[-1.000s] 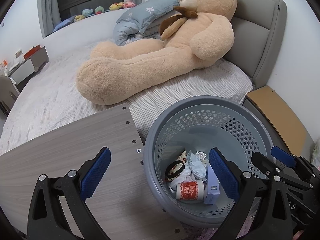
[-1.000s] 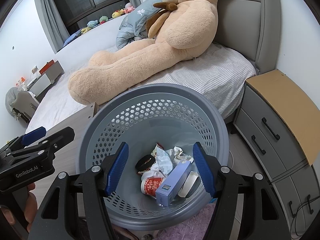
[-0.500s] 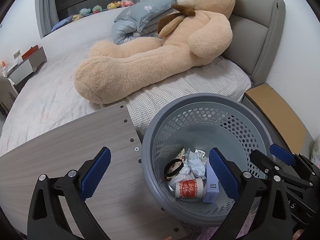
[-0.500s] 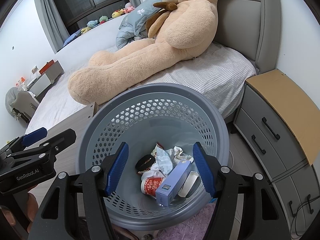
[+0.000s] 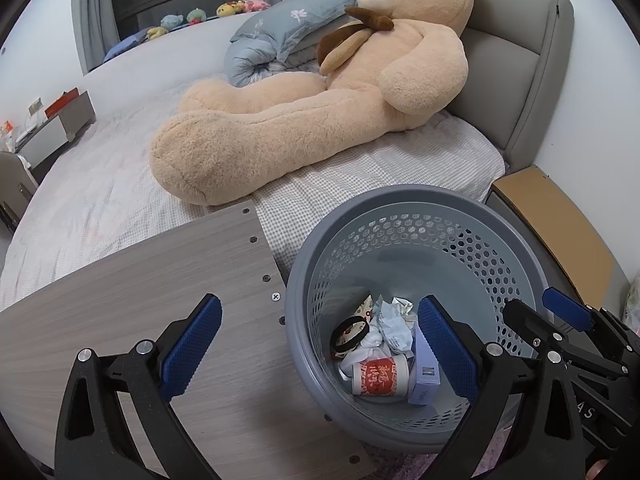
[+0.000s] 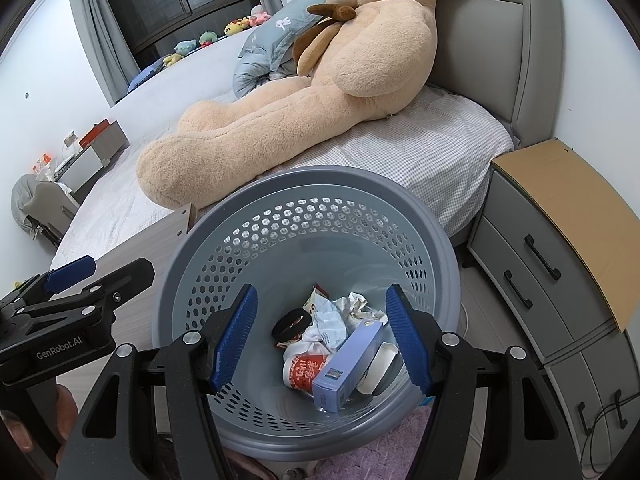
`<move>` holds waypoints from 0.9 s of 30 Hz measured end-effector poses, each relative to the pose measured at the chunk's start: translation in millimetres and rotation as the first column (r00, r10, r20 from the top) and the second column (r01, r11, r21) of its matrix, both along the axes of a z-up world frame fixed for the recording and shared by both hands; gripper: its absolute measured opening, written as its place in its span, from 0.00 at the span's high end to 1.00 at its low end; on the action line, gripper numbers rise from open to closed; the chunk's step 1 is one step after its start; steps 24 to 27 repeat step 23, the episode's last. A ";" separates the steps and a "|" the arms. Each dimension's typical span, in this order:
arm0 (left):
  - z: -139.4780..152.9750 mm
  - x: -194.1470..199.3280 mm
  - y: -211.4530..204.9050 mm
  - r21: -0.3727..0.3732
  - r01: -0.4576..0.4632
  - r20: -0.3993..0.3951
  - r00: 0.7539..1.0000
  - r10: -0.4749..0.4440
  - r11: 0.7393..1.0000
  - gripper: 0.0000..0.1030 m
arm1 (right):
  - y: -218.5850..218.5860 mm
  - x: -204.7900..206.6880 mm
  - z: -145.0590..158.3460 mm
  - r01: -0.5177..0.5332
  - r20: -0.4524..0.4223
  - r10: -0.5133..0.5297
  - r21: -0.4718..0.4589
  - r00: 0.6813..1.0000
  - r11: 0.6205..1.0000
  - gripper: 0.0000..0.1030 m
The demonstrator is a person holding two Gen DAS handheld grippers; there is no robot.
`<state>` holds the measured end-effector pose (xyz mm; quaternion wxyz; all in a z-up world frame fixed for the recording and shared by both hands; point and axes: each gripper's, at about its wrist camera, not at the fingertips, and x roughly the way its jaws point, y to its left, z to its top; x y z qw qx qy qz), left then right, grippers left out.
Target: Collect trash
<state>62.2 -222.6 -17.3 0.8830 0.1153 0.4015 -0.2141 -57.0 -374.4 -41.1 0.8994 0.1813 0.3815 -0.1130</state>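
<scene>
A: Where is the trash?

B: It all lies at the bottom of the round grey plastic basket with the perforated wall (image 6: 304,216): a red and white paper cup on its side (image 6: 302,370), a pale blue rectangular carton (image 6: 350,362) leaning across it, some crumpled white paper (image 6: 332,316), and a black ring-shaped band (image 6: 292,322).

A: And the tools?

B: The right tool (image 6: 322,342) hangs over the basket's mouth, its blue ribbed pads apart with nothing between them, the trash showing in the gap below. The left tool (image 5: 316,346) stands wider apart and is also empty; one pad is over the pale wood-grain surface (image 5: 140,280), the other over the basket's inside.

A: Does either pad touch the basket?

B: I cannot tell; both look clear of the rim.

A: What is around the basket?

B: The wood-grain surface is just beside it on the left, with a row of drilled holes along its edge. Behind it is a bed with a checked sheet (image 6: 420,152), and a large tan plush bear (image 6: 320,92) sprawls there against a grey padded headboard (image 6: 488,40). To the right stands a grey nightstand with black handles (image 6: 532,276), a sheet of brown cardboard on top. A purple fluffy rug (image 6: 384,448) shows under the basket's near edge.

A: Any hand in view?

B: Part of one, at the lower left of the right wrist view (image 6: 36,424), gripping the left tool's body.
</scene>
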 end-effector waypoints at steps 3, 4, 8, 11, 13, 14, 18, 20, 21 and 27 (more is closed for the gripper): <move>-0.5 1.1 -0.3 0.000 -0.004 -0.006 1.000 0.004 1.000 0.06 | 0.4 0.0 0.3 0.000 0.001 0.000 0.000 1.000 1.000 0.38; -0.8 1.5 -0.5 0.001 -0.006 -0.007 1.000 0.006 1.000 0.06 | 0.7 0.1 0.5 0.000 0.002 0.000 0.000 1.000 1.000 0.38; -1.5 2.7 -0.1 -0.001 -0.011 -0.011 1.000 0.011 1.000 0.06 | 0.8 0.3 0.9 -0.001 0.002 0.001 0.000 1.000 1.000 0.38; -1.2 2.7 0.8 -0.003 -0.012 -0.008 1.000 0.012 1.000 0.06 | 0.9 0.2 0.8 -0.001 0.002 0.001 0.000 1.000 1.000 0.38; -1.0 1.9 0.6 -0.001 -0.011 -0.002 1.000 0.011 1.000 0.06 | 1.2 0.7 1.3 -0.001 0.003 0.001 0.000 1.000 1.000 0.38; -0.9 1.7 0.3 0.000 -0.010 0.000 1.000 0.010 1.000 0.06 | 1.2 0.8 1.3 -0.002 0.003 0.002 0.000 1.000 1.000 0.38; -1.3 1.6 -0.3 0.003 -0.009 -0.004 1.000 0.009 1.000 0.06 | 1.4 0.7 1.3 -0.001 0.003 0.001 0.000 1.000 1.000 0.38; -1.1 1.3 0.1 0.003 -0.010 -0.005 1.000 0.010 1.000 0.06 | 1.4 0.8 1.3 -0.001 0.003 0.001 0.000 1.000 1.000 0.38; -0.9 1.3 0.2 0.002 -0.010 -0.005 1.000 0.010 1.000 0.06 | 1.3 0.8 1.4 -0.001 0.003 0.001 0.000 1.000 1.000 0.38; -0.9 1.4 0.0 0.003 -0.010 -0.004 1.000 0.010 1.000 0.06 | 1.5 0.8 1.3 -0.001 0.003 0.001 0.000 1.000 1.000 0.38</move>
